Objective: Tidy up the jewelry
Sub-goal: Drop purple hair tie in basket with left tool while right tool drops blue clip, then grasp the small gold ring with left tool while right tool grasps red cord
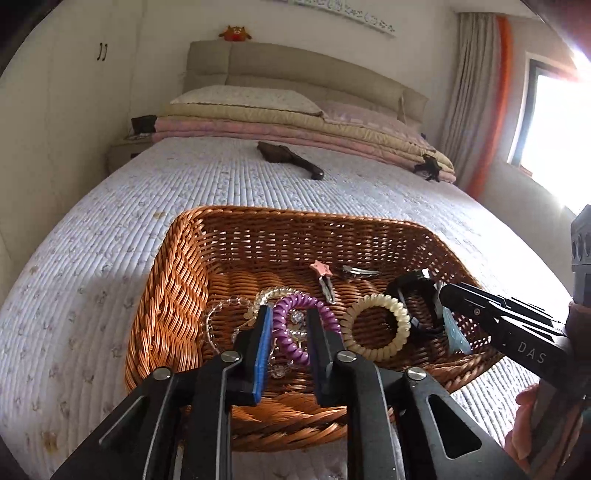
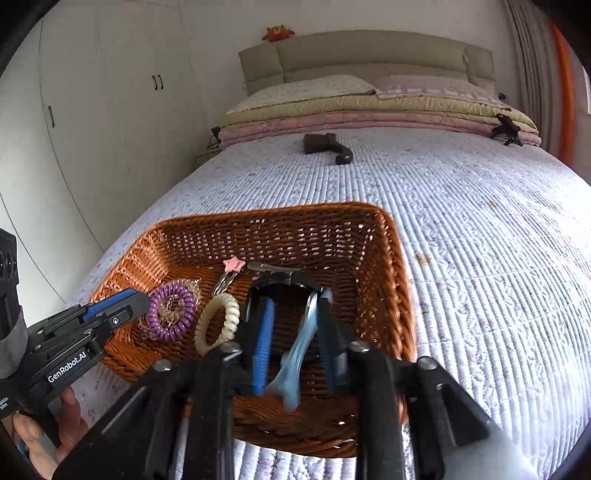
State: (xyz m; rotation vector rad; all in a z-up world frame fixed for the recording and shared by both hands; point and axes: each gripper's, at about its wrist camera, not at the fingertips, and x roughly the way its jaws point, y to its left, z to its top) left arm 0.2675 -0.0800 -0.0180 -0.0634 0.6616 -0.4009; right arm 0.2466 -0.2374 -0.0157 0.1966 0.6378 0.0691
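Purple spiral hair tie (image 1: pixel 291 325) between left claw's (image 1: pixel 290 321) parted pads, untouched; pale-blue translucent strap (image 2: pixel 299 354) between right claw's (image 2: pixel 295 314) narrowly parted pads; both angled down into brown wicker basket (image 1: pixel 166 306).

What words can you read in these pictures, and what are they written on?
"DAS": on the black body of the right gripper, seen from the left wrist.
"GenRobot.AI": on the black body of the left gripper, seen from the right wrist.
Wall banner above the bed: marks too blurred to read.
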